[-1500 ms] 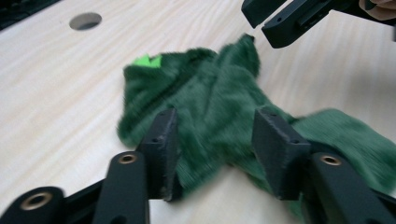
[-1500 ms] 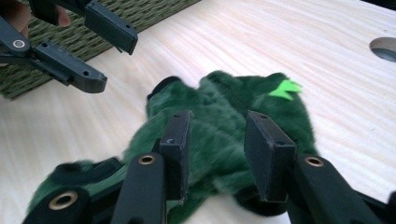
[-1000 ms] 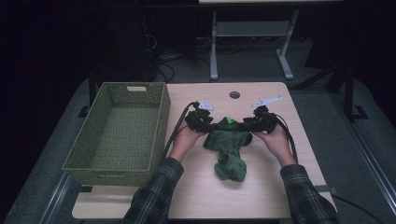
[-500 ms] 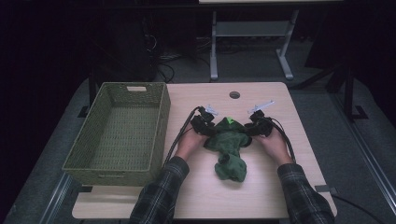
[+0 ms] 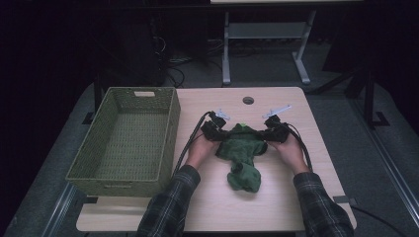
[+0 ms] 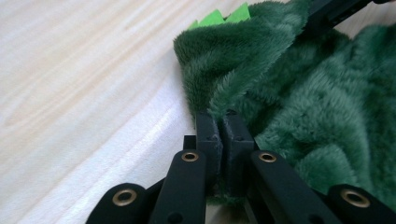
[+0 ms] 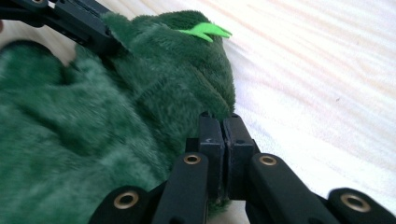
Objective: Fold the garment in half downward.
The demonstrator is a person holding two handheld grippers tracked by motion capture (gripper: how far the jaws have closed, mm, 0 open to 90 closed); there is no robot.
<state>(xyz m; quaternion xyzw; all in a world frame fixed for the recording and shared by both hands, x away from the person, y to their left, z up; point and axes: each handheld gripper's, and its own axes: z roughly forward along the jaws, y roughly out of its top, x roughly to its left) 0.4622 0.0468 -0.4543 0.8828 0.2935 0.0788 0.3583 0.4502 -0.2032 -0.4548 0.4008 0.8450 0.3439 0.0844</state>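
A dark green plush garment (image 5: 243,157) with bright green felt spikes (image 6: 219,17) lies crumpled on the wooden table (image 5: 276,202), right of the middle. My left gripper (image 6: 223,116) has just been closing and is shut on a fold of the plush at its upper left corner (image 5: 223,136). My right gripper (image 7: 220,120) has also just been closing and pinches the plush at its upper right corner (image 5: 261,136). Both hands rest low on the table, with the two grippers pointing toward each other across the garment's top edge.
A green woven basket (image 5: 170,129) stands empty at the table's left side, close to my left forearm. A round cable hole (image 5: 248,100) sits near the far edge. Black cables trail from both grippers. Bare wood lies in front of the plush.
Both hands have stayed almost in place at the garment's top edge. The jaws have closed onto the plush, and its upper edge now looks gathered between the two grippers.
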